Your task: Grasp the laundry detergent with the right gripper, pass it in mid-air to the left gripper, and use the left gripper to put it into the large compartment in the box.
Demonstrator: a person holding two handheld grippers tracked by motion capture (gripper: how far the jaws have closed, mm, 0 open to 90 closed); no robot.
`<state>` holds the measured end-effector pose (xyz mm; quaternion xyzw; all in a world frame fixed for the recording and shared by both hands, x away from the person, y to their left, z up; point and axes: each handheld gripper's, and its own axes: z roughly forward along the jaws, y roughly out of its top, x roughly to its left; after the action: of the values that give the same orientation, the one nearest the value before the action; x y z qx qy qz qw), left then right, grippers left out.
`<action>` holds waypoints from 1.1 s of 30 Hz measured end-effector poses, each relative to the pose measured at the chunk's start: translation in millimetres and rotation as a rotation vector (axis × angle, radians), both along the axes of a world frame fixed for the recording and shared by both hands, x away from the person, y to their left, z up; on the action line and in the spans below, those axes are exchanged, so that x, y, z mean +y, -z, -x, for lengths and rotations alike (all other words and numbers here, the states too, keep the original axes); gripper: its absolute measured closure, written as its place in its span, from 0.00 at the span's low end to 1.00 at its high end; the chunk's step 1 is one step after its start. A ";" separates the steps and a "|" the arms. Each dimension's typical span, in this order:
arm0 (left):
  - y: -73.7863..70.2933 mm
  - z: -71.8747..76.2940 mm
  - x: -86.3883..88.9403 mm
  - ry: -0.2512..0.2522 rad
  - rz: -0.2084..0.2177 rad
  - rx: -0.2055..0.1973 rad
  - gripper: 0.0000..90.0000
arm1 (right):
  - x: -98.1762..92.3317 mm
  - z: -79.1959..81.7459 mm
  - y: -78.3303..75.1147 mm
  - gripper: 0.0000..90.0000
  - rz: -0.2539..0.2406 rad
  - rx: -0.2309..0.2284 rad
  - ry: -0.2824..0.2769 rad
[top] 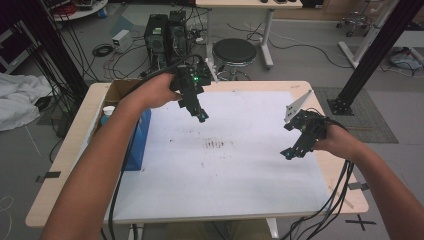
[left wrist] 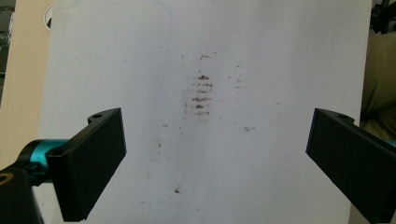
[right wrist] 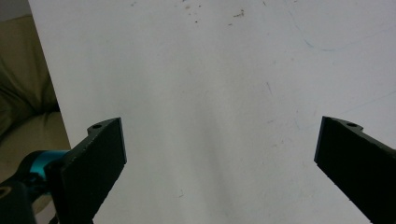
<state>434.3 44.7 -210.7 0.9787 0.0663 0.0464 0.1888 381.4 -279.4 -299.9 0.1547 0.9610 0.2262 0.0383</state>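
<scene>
My left gripper hangs above the far middle of a white sheet that covers the table, pointing down toward the near side. In the left gripper view its jaws stand wide open with nothing between them, over a patch of brown smudges. My right gripper is held low near the sheet's right edge. Its jaws are also wide open and empty, above bare white sheet. The smudges lie mid-sheet between the two grippers.
A blue flat object lies along the sheet's left edge, with a cardboard box and a paper cup behind it. The wooden table ends just past the sheet. A stool and computer towers stand beyond.
</scene>
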 end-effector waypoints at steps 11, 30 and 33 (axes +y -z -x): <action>4.1 1.1 -4.5 0.005 -0.009 0.007 0.05 | 3.8 -2.6 1.2 0.01 -0.004 0.005 -0.011; 10.4 0.6 -6.3 0.012 -0.022 0.019 0.05 | 6.1 -5.7 3.1 0.01 -0.002 0.007 -0.019; 10.6 1.0 -5.6 0.014 -0.025 0.023 0.05 | 6.2 -5.8 3.1 0.01 -0.002 0.006 -0.020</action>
<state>433.3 39.1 -221.3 0.9819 0.0613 0.0345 0.1758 387.2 -273.2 -303.0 0.1458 0.9624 0.2269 0.0330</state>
